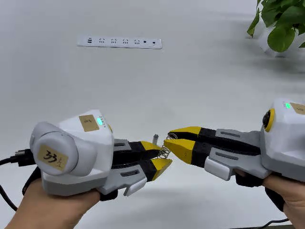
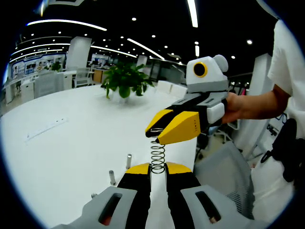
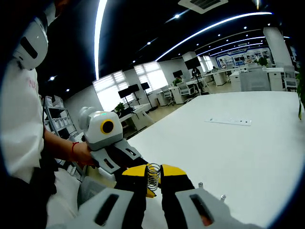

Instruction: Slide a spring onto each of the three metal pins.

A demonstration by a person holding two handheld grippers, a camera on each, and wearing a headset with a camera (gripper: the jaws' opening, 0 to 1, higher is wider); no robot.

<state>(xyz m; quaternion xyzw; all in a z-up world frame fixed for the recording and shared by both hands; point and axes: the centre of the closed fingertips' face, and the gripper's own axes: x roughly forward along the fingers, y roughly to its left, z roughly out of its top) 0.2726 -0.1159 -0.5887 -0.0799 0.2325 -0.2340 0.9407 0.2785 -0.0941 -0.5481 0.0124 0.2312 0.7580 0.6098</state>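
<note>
You hold one small wire spring up in the air between your two grippers, above the white tabletop. The left gripper has its fingers pressed close, and they pinch one end of the spring. The right gripper pinches the other end the same way, with the coils sitting between its yellow tips. Three metal pins stand in a row on the tabletop, just past the left gripper. All of them look bare.

I think this spring is very light and very bendy. It is thin wire, so a hard squeeze could squash it or bend it out of shape. It is smooth and round too, so it could pop out and jump away. Hold it gently by the side, near one end. Keep the bottom hole free so a pin can go in. Let one gripper carry it alone when you go down to a pin, and keep it standing straight like the pin.
</note>
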